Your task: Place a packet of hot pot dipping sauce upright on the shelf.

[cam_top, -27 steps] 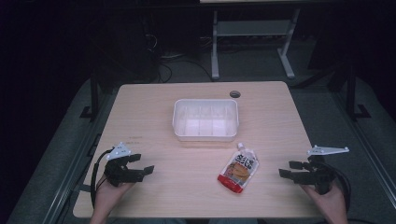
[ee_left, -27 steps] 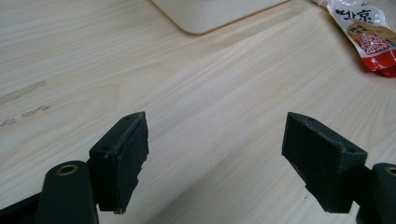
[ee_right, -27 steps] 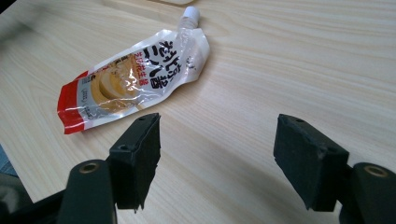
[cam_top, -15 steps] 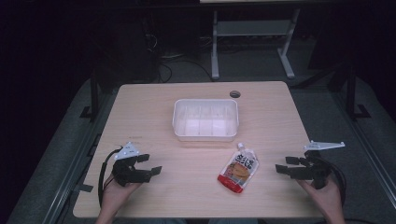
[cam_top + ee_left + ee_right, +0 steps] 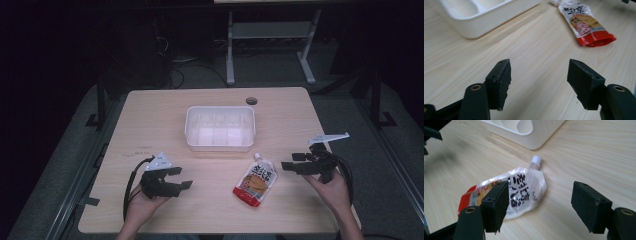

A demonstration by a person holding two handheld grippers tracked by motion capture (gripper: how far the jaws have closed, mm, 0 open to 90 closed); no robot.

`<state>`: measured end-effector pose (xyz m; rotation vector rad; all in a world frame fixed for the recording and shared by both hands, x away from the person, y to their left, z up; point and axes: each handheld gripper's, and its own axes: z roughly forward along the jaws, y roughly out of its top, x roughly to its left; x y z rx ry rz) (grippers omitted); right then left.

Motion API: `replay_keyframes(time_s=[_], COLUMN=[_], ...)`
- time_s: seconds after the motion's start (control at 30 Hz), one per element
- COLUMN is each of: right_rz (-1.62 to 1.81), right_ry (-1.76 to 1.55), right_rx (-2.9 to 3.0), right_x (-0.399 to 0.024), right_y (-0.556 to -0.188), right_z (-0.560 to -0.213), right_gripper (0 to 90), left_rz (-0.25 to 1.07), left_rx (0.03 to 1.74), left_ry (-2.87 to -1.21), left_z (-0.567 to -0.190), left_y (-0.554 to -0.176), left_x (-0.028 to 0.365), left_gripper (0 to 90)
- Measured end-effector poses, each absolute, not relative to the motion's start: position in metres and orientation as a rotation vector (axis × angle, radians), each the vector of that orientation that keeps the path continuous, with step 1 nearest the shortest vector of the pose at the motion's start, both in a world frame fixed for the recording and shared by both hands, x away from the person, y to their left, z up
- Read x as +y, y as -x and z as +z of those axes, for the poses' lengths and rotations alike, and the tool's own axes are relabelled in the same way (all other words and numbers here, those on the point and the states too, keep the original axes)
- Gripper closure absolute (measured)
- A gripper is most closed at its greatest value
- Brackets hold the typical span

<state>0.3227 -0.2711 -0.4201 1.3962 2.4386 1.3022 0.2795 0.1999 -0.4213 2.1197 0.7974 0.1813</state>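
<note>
Pouch (image 5: 255,180) flat on table (image 5: 150,125), near tray (image 5: 220,128), both grippers (left (image 5: 181,179), right (image 5: 287,166)) jaws apart, empty.

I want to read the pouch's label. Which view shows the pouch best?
The right gripper view: the pouch lies close, with cap and black print large, though one jaw covers part. The left gripper view shows it farther off, at the top edge. The high view shows it whole but small.

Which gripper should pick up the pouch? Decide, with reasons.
Right. The right gripper sits just beside the pouch, jaws open and aimed at it. The left gripper is farther off across bare table.
</note>
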Motion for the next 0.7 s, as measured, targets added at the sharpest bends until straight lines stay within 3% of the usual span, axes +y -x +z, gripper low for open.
replay_keyframes(time_s=[0.7], right_rz=[1.189], right_ry=[-1.425], right_rx=[2.558], right_x=[-0.242], right_y=[-0.362], right_z=[-0.436], right_gripper=[32.3], left_rz=[0.041], left_rx=[0.635], left_ry=[-2.17], left_z=[-0.418], left_y=[-0.297], left_x=[0.107], left_gripper=[43.1])
